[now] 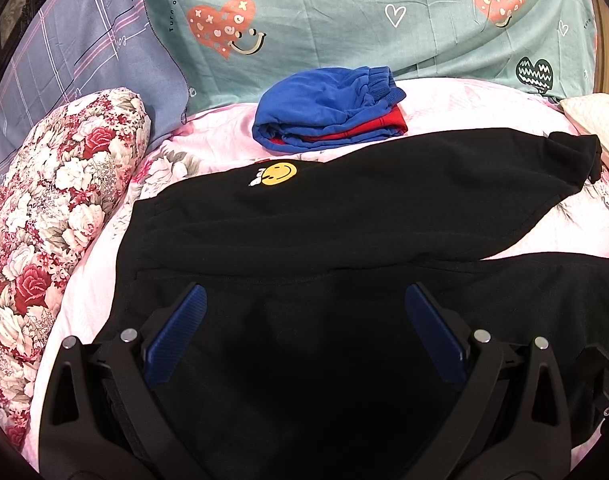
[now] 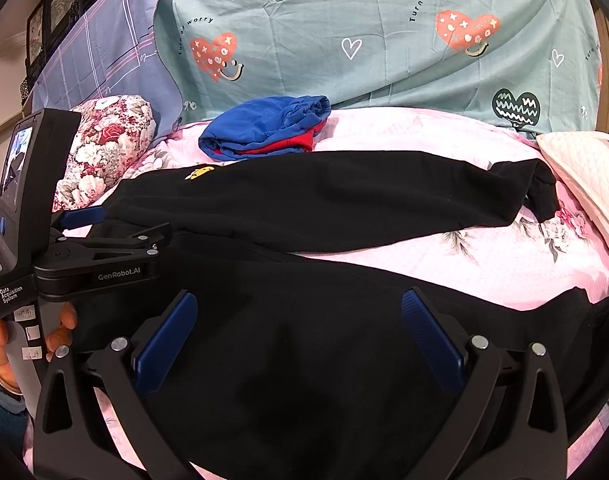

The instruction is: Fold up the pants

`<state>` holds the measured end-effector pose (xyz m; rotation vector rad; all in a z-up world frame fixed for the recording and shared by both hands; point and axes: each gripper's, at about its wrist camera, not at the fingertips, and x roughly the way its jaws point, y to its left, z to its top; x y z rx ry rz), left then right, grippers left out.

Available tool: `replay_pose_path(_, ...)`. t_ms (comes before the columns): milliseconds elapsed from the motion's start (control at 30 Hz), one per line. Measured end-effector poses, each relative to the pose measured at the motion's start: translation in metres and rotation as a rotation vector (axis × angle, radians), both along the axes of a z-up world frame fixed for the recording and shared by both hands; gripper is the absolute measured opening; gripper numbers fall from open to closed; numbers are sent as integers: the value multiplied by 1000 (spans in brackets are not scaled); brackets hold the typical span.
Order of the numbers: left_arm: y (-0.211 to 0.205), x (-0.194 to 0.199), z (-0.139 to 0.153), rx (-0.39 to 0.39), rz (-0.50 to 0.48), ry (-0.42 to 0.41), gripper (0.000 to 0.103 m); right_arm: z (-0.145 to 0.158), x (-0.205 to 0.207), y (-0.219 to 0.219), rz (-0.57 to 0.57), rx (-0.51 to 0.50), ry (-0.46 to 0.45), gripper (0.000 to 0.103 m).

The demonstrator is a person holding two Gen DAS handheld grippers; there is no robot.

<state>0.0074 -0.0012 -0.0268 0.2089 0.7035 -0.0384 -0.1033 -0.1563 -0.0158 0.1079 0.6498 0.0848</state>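
Note:
Black pants (image 1: 344,216) with a yellow smiley patch (image 1: 278,174) lie spread on the pink bed, waistband to the left, the two legs splayed to the right. My left gripper (image 1: 304,304) is open, just above the near waist area. My right gripper (image 2: 300,312) is open above the near leg (image 2: 304,352). The left gripper's body (image 2: 104,256) shows at the left of the right wrist view, over the pants' waist. The far leg's cuff (image 2: 542,188) is folded near a quilted pillow.
A folded blue and red garment (image 1: 328,112) lies behind the pants. A floral roll pillow (image 1: 60,200) is at the left. A teal heart-print sheet (image 1: 344,20) covers the headboard behind. A quilted pillow (image 2: 584,176) lies at the right. The pink sheet (image 2: 464,256) shows between the legs.

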Motion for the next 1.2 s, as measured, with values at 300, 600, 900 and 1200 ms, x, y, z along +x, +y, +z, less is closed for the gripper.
replay_pose_path(300,0,0,-1,2,-1,2,101,0,0,1,0,0,-1,102)
replay_pose_path(600,0,-1,-2,5,-3,6,101,0,0,1,0,-1,0,102)
replay_pose_path(900,3,1,2,1,13,23,101,0,1,1,-1,-2,0,102)
replay_pose_path(1200,119,-25,36,-247,134,124,101,1,-5,8,23,7,-6,102)
